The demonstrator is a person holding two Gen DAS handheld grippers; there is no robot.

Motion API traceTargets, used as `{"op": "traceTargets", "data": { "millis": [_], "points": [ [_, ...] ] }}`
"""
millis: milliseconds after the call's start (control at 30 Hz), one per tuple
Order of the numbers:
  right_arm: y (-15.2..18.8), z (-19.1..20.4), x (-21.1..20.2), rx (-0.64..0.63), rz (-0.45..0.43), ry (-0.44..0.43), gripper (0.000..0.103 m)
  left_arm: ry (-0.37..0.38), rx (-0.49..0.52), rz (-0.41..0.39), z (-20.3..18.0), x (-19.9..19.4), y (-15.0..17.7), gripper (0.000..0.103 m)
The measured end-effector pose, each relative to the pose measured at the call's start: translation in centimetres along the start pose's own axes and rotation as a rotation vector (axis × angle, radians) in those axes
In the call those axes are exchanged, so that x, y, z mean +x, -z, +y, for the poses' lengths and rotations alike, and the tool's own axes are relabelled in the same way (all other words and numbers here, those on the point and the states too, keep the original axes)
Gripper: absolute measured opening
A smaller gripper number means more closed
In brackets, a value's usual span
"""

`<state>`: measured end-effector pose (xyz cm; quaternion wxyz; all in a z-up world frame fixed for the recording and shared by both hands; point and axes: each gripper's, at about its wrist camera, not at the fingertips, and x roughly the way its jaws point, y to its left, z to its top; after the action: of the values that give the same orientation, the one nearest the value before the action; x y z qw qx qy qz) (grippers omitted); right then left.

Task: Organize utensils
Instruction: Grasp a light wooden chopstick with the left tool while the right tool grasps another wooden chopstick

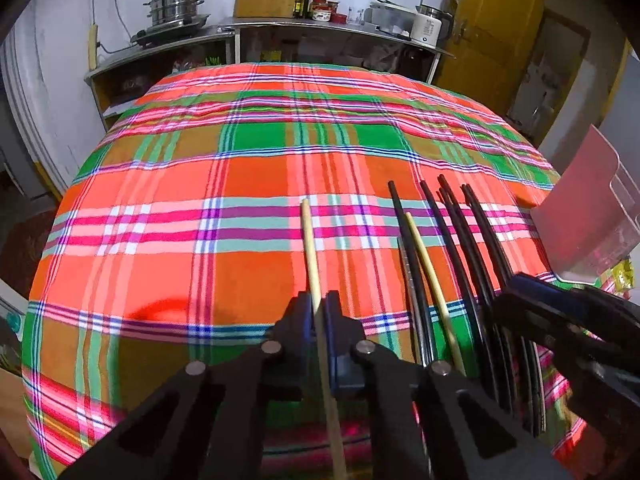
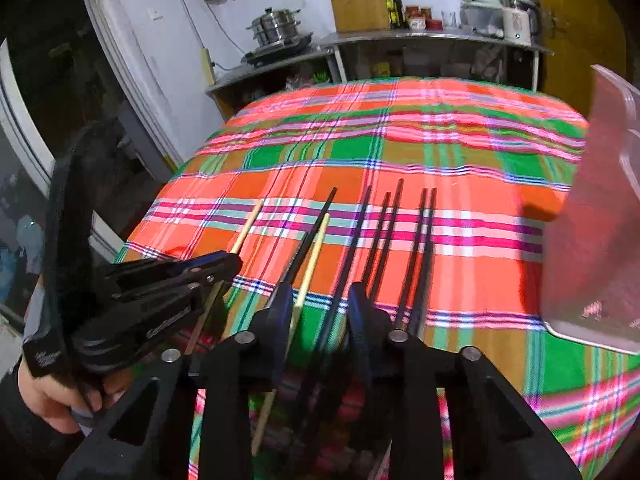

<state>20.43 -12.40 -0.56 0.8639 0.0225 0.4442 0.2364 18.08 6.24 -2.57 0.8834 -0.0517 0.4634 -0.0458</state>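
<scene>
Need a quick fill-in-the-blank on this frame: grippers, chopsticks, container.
1. The left gripper is shut on one ____ chopstick.
2. The right gripper is ____, above the chopsticks.
3. Most chopsticks on the plaid cloth are ____ in colour.
4. The clear plastic container sits to the ____ of the chopsticks.

Missing: wooden; open; black; right

Chopsticks (image 1: 460,248) lie side by side on the tablecloth (image 1: 200,168), left of a container (image 1: 588,216).

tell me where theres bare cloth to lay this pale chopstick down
Free: the plaid cloth left of the left tool and its pale chopstick, plus the far half toward the steel shelf. Crowded: the near right, where the black chopsticks, right tool and clear container sit.
</scene>
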Motion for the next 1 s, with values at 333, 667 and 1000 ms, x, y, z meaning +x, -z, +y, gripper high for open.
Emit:
{"op": "traceTargets", "data": {
  "millis": [333, 667, 1000],
  "points": [
    [-1.8, 0.0, 3.5, 0.006, 0.075, -0.001, 0.019, 0.025, -0.037, 0.011, 1.6, -0.2, -0.3, 0.007],
    [-2.8, 0.3, 5.2, 0.0, 0.124, 0.016, 0.013, 0.008, -0.003, 0.06, 1.1, 1.1, -2.1, 0.009],
    [-4.1, 0.1, 6.1, 0.015, 0.161, 0.009, 0.007, -0.004, 0.004, 0.109, 0.7, 2.0, -3.5, 0.009]
  ]
}}
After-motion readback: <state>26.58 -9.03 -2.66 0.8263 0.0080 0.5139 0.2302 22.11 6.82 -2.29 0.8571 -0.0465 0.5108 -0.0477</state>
